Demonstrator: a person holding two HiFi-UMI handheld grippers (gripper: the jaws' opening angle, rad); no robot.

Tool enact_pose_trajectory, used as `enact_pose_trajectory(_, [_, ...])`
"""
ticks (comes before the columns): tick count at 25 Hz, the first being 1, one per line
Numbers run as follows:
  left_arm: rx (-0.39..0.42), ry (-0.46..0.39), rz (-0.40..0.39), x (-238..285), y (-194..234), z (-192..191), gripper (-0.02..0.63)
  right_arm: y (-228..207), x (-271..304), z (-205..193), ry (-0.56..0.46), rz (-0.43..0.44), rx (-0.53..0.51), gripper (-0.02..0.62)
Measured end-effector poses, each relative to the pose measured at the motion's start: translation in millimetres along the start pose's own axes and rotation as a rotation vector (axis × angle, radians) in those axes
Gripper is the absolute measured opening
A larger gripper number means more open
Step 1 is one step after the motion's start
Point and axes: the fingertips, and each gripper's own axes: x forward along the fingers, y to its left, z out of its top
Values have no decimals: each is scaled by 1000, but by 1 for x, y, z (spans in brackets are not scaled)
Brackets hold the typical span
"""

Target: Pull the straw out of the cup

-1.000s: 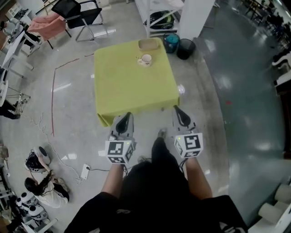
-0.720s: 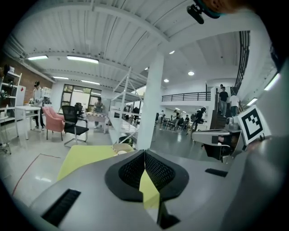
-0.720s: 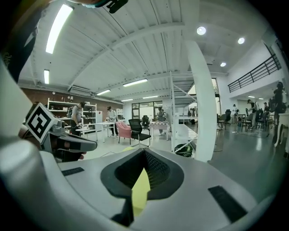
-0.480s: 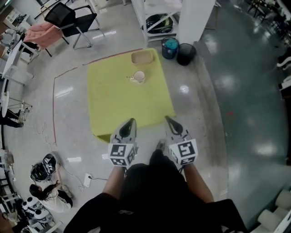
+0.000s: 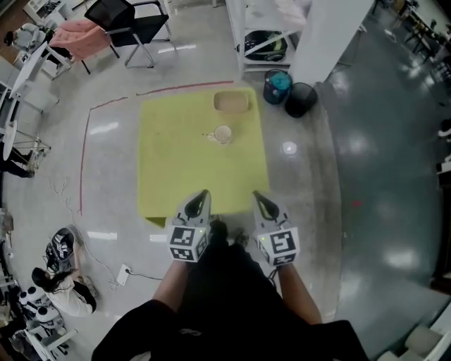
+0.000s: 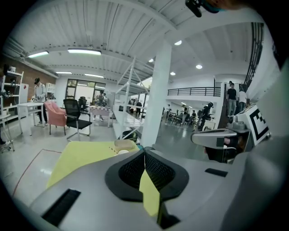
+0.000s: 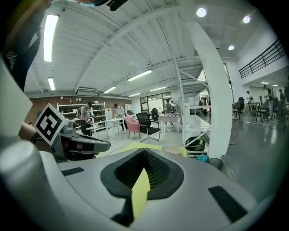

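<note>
A small white cup (image 5: pixel 223 134) stands on the far half of the yellow-green tablecloth (image 5: pixel 176 162). A thin pale piece, likely the straw (image 5: pixel 211 135), sticks out from its left side. My left gripper (image 5: pixel 203 194) and right gripper (image 5: pixel 257 195) hang side by side over the near edge of the cloth, well short of the cup. Both are shut with nothing in them. In the left gripper view the left gripper (image 6: pixel 144 153) has its jaws meeting at the tip, with the cloth (image 6: pixel 76 155) ahead. The right gripper (image 7: pixel 144 151) is closed the same way in the right gripper view.
A tan tray (image 5: pixel 232 103) lies behind the cup at the far table edge. A teal bin (image 5: pixel 277 84) and a black bin (image 5: pixel 301 97) stand by a white pillar (image 5: pixel 331 28) at the far right. Red floor tape (image 5: pixel 83 162) runs left of the table, and a black chair (image 5: pixel 134 21) stands beyond it.
Both shut grippers have come closer to the table and the cup. Their tips now reach further over the near edge of the cloth. The cup has not moved on the table.
</note>
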Motion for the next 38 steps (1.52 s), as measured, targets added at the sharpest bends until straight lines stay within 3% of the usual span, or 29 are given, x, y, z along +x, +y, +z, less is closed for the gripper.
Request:
enact_pose_trajectory(5, [-36,32,0,31,24,-3,44,-12,37,-10,70,1,-3,17])
enact_pose_trajectory(10, [-12,38,-16,68,47,16,44,-25,80,2,115,20,-37,17])
enact_pose_trajectory(23, [-21,138,-103,78,114,-1,44,7,183,6,245,63,-174,17])
enact_pose_trajectory(31, [-57,164,-14,84,140,-11,44,-7,217,-15,309,113,-203,17])
enact_pose_trajectory(38, [-102,175,137,77,166,-14,44,-6,252,-30,334,229,-229,17])
